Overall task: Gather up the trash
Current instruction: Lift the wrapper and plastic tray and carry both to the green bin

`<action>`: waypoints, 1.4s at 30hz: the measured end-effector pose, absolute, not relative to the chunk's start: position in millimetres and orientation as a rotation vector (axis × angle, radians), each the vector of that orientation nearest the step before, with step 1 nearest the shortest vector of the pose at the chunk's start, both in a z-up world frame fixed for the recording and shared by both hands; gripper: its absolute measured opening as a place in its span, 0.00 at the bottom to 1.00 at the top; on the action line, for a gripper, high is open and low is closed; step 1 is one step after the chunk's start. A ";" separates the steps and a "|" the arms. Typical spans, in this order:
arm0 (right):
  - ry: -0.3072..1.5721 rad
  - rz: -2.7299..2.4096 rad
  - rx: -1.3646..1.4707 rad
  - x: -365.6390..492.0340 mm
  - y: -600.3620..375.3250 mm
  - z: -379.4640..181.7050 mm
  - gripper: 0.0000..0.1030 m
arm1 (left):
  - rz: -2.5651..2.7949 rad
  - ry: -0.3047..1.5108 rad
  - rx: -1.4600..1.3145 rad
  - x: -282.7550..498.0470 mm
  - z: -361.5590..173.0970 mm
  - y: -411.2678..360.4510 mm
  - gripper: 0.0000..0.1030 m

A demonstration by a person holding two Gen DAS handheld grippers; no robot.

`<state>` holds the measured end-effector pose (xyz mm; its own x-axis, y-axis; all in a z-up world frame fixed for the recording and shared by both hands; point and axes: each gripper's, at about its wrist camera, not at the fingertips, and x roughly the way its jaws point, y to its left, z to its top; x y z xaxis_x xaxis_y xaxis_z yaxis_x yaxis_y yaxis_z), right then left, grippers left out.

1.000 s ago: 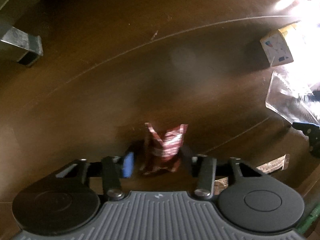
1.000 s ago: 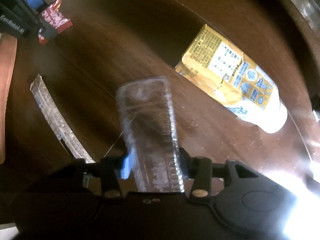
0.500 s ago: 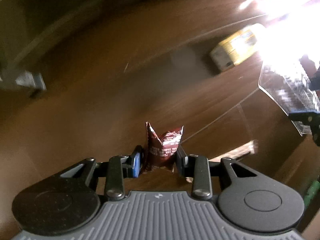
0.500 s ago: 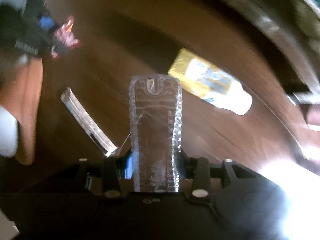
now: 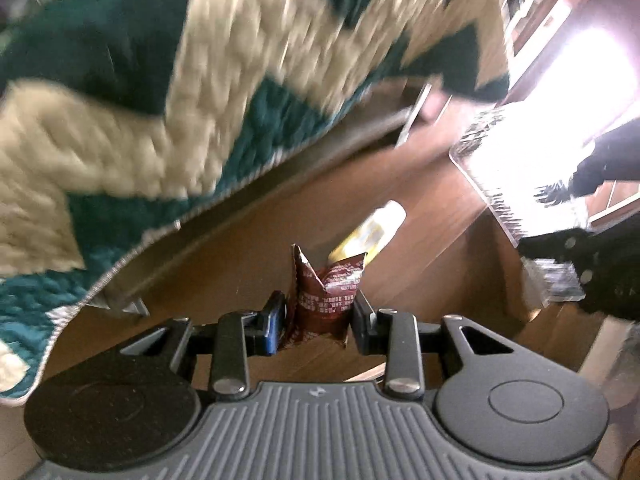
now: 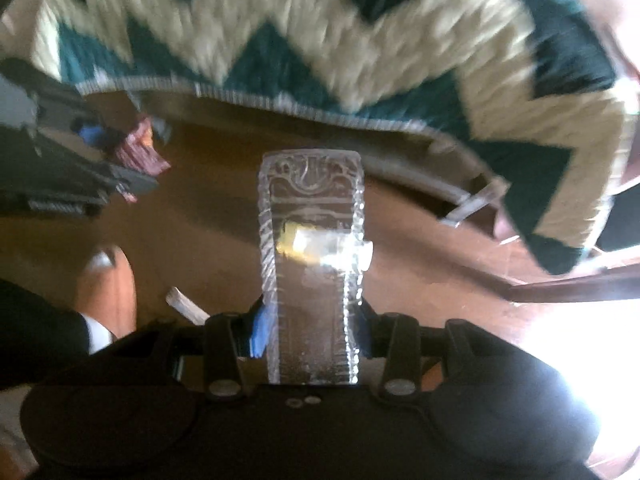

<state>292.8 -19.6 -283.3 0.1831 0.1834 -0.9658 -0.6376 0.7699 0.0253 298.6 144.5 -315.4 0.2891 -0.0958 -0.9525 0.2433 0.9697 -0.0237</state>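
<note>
red wrapper (image 5: 325,297): crumpled, standing upright, being pinched between jaws | clear plastic tray (image 6: 313,264): ribbed, sticking straight out of other jaws | yellow carton (image 5: 370,233): lying on its side on counter, beyond wrapper

text: none legible | red snack wrapper (image 5: 326,300) – rows of small white print, too blurred to read | yellow carton (image 5: 370,236) – printed panel smeared by motion, unreadable | clear plastic tray (image 6: 312,264) – embossed relief only, no letters made out | left gripper body (image 5: 316,392) – small moulded mark, not readable
</note>
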 end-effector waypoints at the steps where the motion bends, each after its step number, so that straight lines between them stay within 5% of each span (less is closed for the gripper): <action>1: 1.236 0.604 -0.424 291.9 -25.6 -269.7 0.39 | -0.220 1.243 0.129 295.5 -301.7 138.9 0.32; 23: 0.710 0.486 -0.252 213.7 -182.9 18.0 0.39 | -0.246 0.776 0.268 217.2 -14.7 -25.3 0.32; 42: 0.418 0.157 -0.115 248.8 -354.3 148.8 0.39 | -0.438 0.493 0.227 289.0 146.8 -219.2 0.32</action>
<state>248.8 -354.3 148.8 0.9019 0.1280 -0.4125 -0.1751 0.9814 -0.0783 289.0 -219.2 146.8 0.7914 -0.3494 -0.5016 0.4567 0.8834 0.1051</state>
